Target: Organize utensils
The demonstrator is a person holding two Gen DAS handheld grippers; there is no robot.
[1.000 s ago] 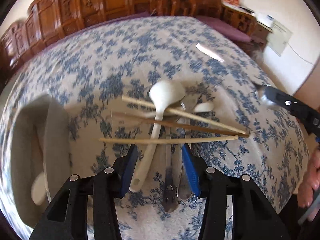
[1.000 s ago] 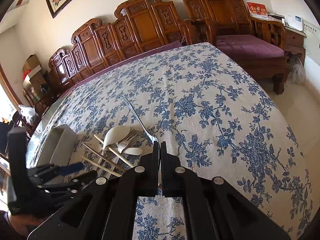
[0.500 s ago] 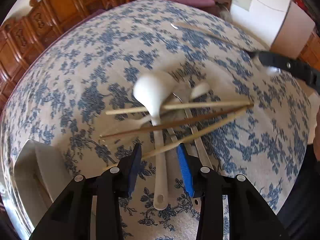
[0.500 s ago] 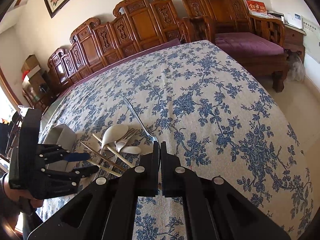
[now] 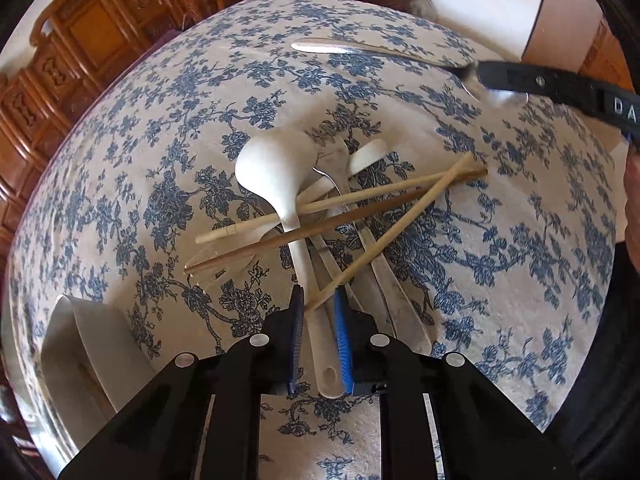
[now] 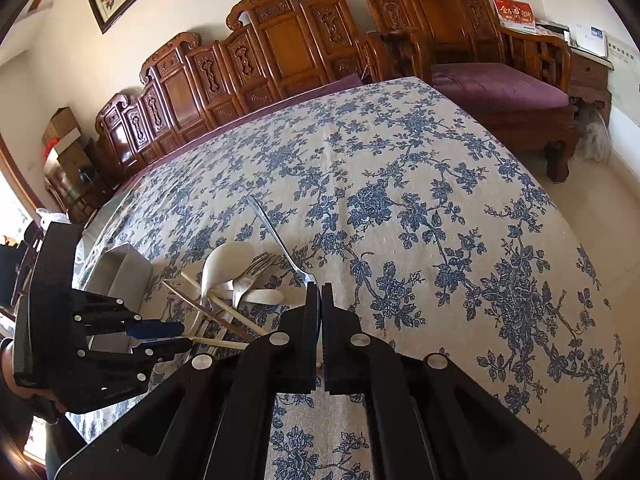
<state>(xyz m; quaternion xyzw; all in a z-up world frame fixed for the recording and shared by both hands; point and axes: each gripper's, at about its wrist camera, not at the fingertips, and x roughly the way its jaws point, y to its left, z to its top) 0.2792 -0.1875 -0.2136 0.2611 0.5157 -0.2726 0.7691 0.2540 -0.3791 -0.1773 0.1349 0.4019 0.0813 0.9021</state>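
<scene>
Fingers first: your left gripper [image 5: 318, 300] sits low over the pile, angled forward and down, blue pads [image 5: 343, 332] parted with a narrow gap. The tip of a pale chopstick [image 5: 384, 236] and the white ladle's handle [image 5: 316, 320] both lie in that gap; whether the pads actually press on either cannot be told. Seen from your right wrist camera, the left gripper [image 6: 176, 336] comes in from the left, level with the table, fingertips at the near edge of the heap.

Your right gripper [image 6: 321, 292] is clenched on the fork [image 6: 276, 236], jaws together over its tined end, the handle pointing away and up the table. From the left wrist camera the same gripper [image 5: 484, 74] reaches in from the right edge, with the fork's handle [image 5: 360, 50] stretching left, off the pile.

Heap just beyond your left fingers: white ladle [image 5: 276, 172] bowl-up, a second fork [image 6: 250, 276] and a small white spoon [image 5: 368, 154] beneath, a dark chopstick [image 5: 304, 232] and another pale one [image 5: 320, 204] crossing over them.

Left of the pile, near the table's edge, a grey tray [image 5: 96, 344]. Flowered tablecloth [image 6: 420, 200] runs on beyond; carved wooden bench [image 6: 256, 60] against the far wall.
</scene>
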